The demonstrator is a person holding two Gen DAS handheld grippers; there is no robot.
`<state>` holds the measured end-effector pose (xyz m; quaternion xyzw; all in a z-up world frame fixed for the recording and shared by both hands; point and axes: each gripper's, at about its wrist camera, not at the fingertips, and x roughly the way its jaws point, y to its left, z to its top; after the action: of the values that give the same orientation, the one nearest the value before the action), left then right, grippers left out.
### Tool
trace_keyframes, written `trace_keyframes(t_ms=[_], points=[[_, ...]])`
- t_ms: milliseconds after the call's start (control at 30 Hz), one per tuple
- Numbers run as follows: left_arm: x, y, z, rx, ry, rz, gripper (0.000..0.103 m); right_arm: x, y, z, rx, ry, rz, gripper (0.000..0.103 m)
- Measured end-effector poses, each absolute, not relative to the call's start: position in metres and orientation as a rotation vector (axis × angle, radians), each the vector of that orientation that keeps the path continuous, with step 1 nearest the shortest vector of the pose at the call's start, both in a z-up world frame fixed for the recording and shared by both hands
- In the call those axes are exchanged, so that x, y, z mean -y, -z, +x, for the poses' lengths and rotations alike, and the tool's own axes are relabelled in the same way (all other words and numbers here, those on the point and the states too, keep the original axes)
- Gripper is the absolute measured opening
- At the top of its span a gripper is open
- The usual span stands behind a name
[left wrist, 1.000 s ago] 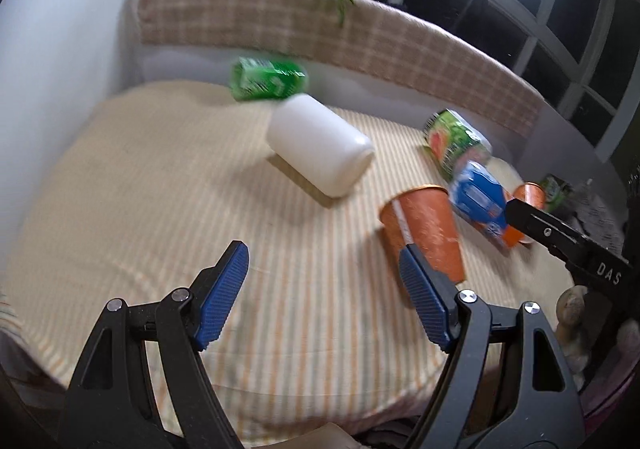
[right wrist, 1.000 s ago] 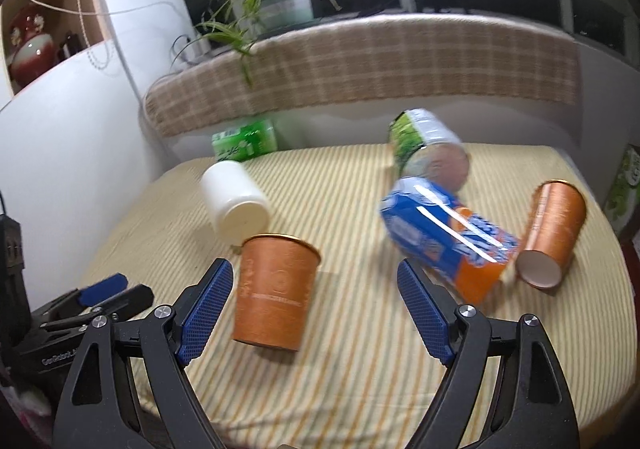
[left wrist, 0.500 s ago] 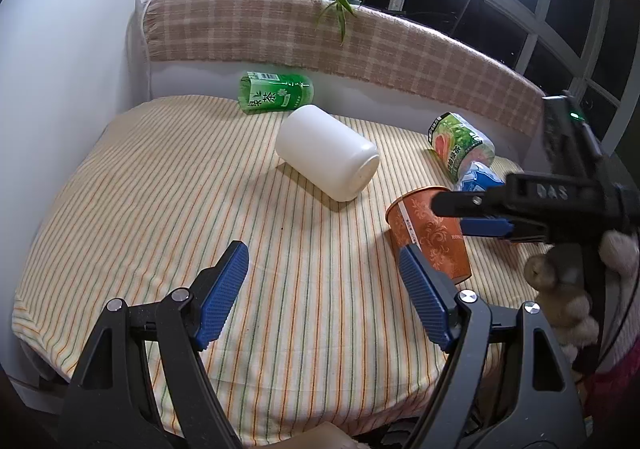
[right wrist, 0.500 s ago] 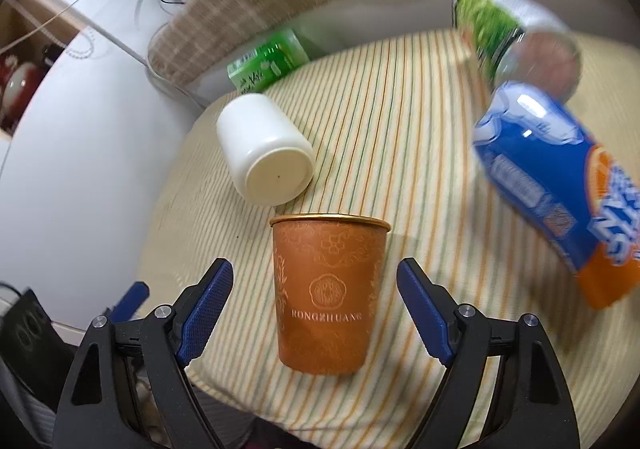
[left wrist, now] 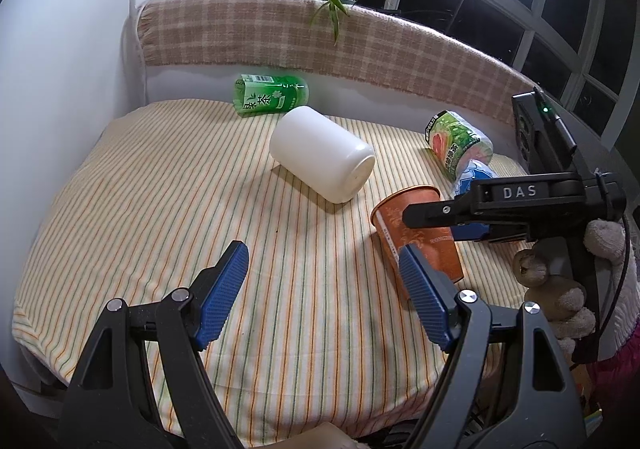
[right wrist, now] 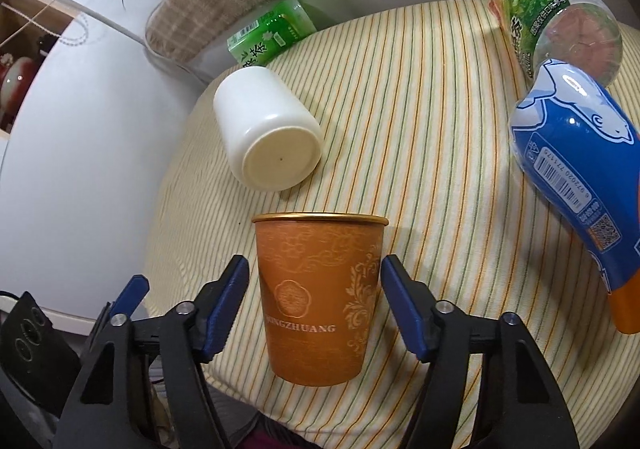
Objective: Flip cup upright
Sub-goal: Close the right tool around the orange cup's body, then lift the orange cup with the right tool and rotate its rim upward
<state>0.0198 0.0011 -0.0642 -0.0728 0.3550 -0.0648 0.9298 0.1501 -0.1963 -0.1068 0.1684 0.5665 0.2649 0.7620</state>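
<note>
An orange paper cup with gold print lies on its side on the striped cloth, rim pointing away from me. My right gripper is open with its blue pads on either side of the cup, close to its walls but not pressing them. In the left wrist view the same cup lies at the right, with the right gripper reaching over it from the right. My left gripper is open and empty, held above the cloth left of the cup.
A white cup lies on its side just beyond the orange one. A green tea bottle lies at the back by the checked backrest. A green-labelled bottle and a blue-and-orange bottle lie at the right. The cloth's front edge is close.
My right gripper has moved forward and down over the orange cup, so its open pads now flank the cup. The left gripper has stayed almost still.
</note>
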Motion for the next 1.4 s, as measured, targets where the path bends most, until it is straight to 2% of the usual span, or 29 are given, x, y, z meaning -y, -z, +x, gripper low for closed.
trace_keyframes(t_ms=[767, 1400], points=[[-0.008, 0.061, 0.017, -0.722, 0.117, -0.164, 0.080, 0.176, 0.108, 0.158, -1.277, -0.588, 0.283, 0.063], [0.006, 0.059, 0.018, -0.719, 0.145, -0.155, 0.080, 0.208, 0.080, 0.104, -0.804, -0.403, 0.152, 0.063]])
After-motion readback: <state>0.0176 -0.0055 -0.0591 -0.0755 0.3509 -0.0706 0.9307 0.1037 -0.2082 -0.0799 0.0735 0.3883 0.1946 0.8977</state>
